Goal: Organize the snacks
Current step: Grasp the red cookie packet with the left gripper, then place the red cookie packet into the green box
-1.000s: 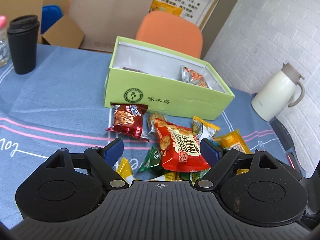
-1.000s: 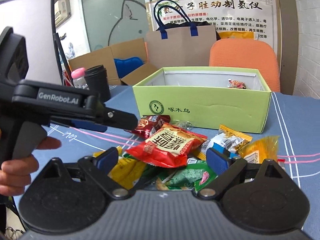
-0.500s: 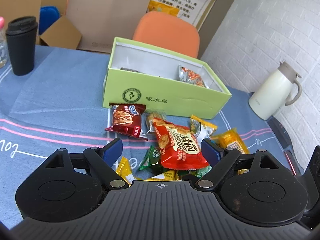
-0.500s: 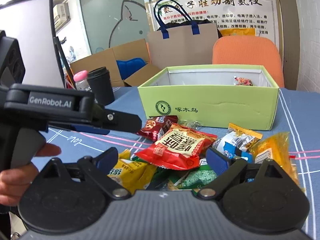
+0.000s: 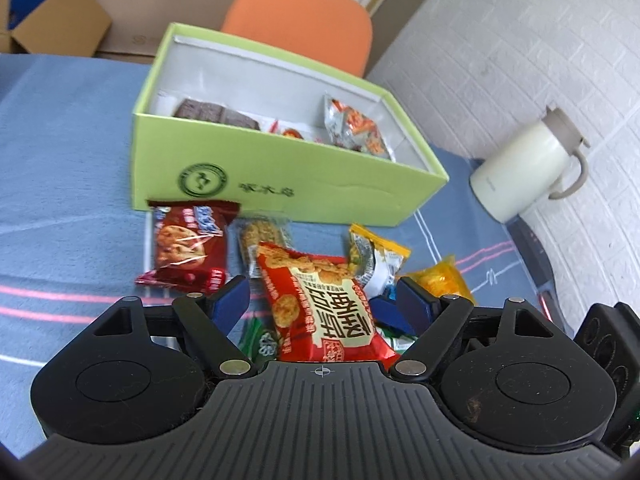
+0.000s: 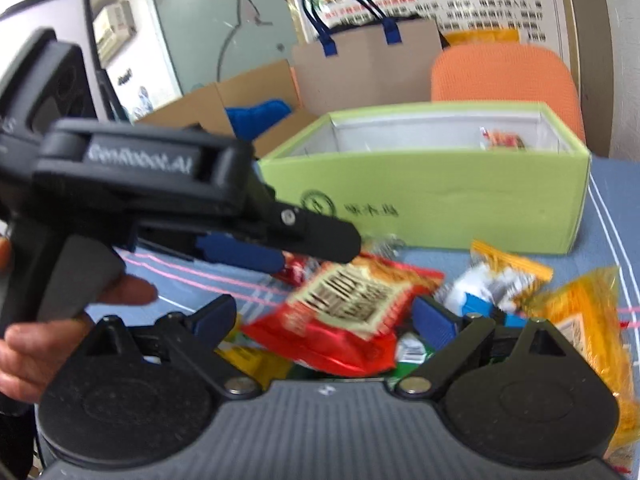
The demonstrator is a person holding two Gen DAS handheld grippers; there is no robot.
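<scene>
The left hand-held gripper (image 5: pixel 320 304) hangs over a heap of snack packets on the desk (image 5: pixel 60 168), its jaws closing with the red cracker packet (image 5: pixel 320 308) between them, though the blue pads do not yet press on it. The right hand-held gripper (image 6: pixel 326 316) stands wide apart over the same heap from the other side and holds nothing. The green box (image 5: pixel 280 176) sits just behind the heap and already has a few packets inside. A dark red cookie packet (image 5: pixel 188 248) lies near the box's front wall, left of the red one, and a yellow packet (image 5: pixel 440 280) lies to the right. A white jug (image 5: pixel 520 168) stands well apart by the wall.
</scene>
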